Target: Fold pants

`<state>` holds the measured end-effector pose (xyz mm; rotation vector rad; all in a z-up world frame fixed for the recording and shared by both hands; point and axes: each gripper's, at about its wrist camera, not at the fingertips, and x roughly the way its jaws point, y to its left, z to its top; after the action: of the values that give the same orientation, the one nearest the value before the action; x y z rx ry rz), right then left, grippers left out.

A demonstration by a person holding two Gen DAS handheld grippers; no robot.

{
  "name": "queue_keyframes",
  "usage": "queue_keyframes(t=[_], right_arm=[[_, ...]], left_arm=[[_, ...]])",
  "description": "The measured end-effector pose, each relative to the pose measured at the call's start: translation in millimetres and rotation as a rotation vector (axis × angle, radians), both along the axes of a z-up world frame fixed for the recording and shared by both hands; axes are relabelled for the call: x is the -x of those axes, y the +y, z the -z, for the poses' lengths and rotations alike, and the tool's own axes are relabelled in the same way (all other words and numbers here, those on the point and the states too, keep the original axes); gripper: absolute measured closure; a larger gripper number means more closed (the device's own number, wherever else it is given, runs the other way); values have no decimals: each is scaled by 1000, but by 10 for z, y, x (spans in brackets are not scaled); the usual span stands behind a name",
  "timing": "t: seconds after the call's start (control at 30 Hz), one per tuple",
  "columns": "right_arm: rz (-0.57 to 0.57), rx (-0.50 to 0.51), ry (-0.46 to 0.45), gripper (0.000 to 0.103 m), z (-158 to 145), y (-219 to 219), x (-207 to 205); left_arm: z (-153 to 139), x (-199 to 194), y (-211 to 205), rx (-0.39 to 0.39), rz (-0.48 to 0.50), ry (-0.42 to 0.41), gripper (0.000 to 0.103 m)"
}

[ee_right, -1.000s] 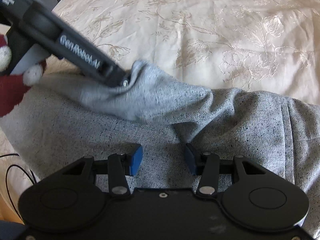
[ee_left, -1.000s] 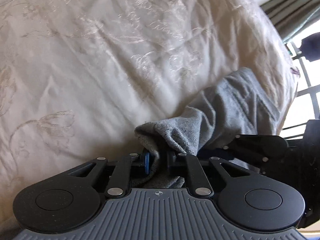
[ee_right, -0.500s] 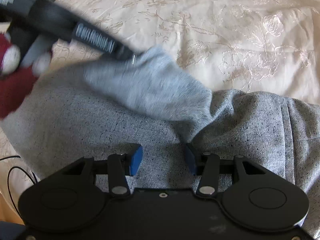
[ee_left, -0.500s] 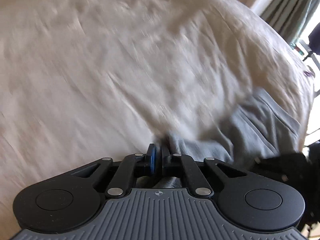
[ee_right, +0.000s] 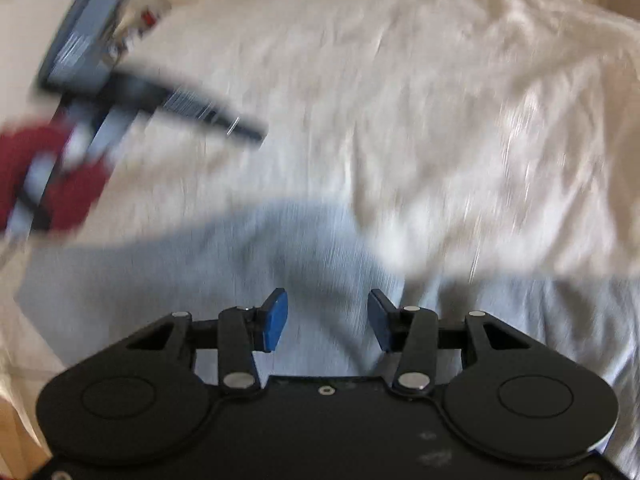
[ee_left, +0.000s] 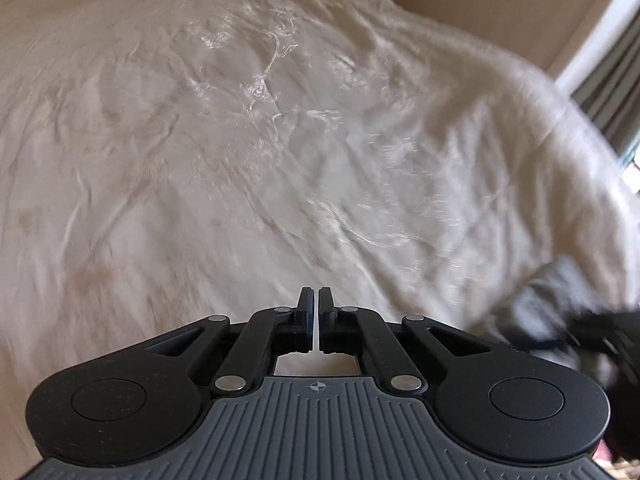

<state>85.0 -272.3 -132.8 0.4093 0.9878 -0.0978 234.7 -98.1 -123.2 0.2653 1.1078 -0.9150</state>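
The grey pants [ee_right: 304, 264] lie spread on the bedspread [ee_right: 440, 120], just beyond the right gripper [ee_right: 327, 320], whose jaws stand wide apart and empty. The left gripper [ee_left: 318, 312] is nearly closed — only a slit — holding nothing, over bare bedspread. Risk: with neither gripper holding cloth, the loose fold could slump or spring open. The right view shows the pants broadly; the left shows only a blurred grey scrap at far right.
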Motion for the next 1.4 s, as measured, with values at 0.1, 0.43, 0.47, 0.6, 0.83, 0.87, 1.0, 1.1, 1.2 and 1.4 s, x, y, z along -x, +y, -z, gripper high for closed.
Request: queue_keyframes(t=[0.1,0.43,0.47,0.6,0.83,0.87,1.0,1.1,1.2,1.4], right_arm=[[22,-66,7,54,123,-264,-278],[-91,-274,160,53,705,-421,-860],[-93,-296,170,53,748,-426,-906],[-72,-359,189,53,830,-375,-977],[-391,162,-63,98,195,236,-956],[-389,178,-53,98,233,245,-996],[-299,188,31,97,568,148,-1180],[-142,119,7,96,543,-57,-1191],[-23,58,-37,94,343,-271,-1081],[59,140,72,87,217,-499,-519]], left_arm=[[20,214,187,65,-27,102,101],[851,501,503,-135,-244,352,101],[866,461,540,-118,-284,387,101],[886,428,595,-101,-301,411,101],[510,474,553,-24,-241,281,98],[500,440,554,-10,-247,268,96],[632,310,615,-77,-328,259,88],[742,280,728,-94,-369,291,88],[734,322,835,-92,-402,290,88],[627,361,840,-114,-361,284,88]])
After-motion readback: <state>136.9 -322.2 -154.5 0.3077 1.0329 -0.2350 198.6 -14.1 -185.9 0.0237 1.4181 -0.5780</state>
